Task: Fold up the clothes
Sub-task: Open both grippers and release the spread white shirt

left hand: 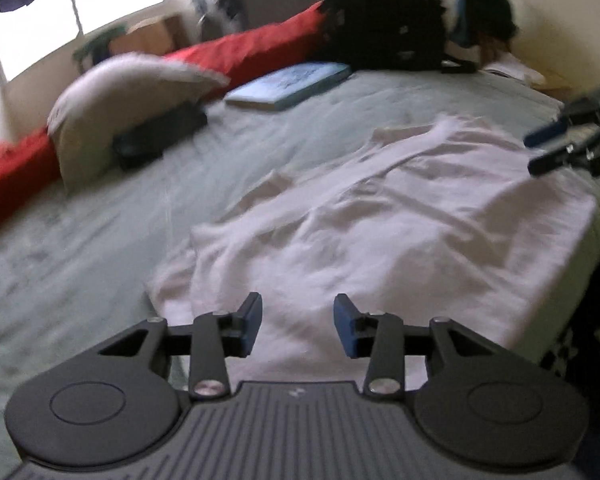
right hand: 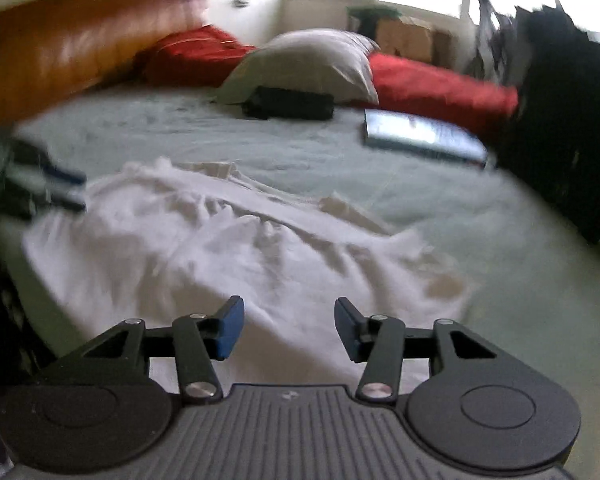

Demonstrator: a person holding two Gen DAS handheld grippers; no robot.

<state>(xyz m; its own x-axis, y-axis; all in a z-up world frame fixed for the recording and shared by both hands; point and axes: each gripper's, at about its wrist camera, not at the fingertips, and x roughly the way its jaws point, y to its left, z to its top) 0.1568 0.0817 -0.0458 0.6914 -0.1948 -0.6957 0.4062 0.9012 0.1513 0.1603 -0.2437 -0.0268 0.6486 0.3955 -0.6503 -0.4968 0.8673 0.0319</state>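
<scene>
A white garment (left hand: 380, 220) lies rumpled on the pale green bedsheet (left hand: 80, 248), reaching to the bed's near edge. My left gripper (left hand: 298, 326) hovers over the garment's near part, jaws apart, nothing between the blue pads. From the left wrist view the right gripper (left hand: 548, 152) shows at the far right, over the cloth's right edge. In the right wrist view the same garment (right hand: 220, 248) spreads below my right gripper (right hand: 290, 328), which is open and empty. The left gripper (right hand: 70, 190) appears blurred at the left there, at the cloth's far corner.
On the bed lie a grey pillow (left hand: 128, 92), a black case (left hand: 160, 136), a blue book (left hand: 288, 84), a red blanket (left hand: 244, 48) and a black bag (left hand: 384, 20). A brown leather headboard (right hand: 72, 40) and cardboard boxes (right hand: 412, 36) stand beyond. The bed's edge (left hand: 560, 312) drops off at right.
</scene>
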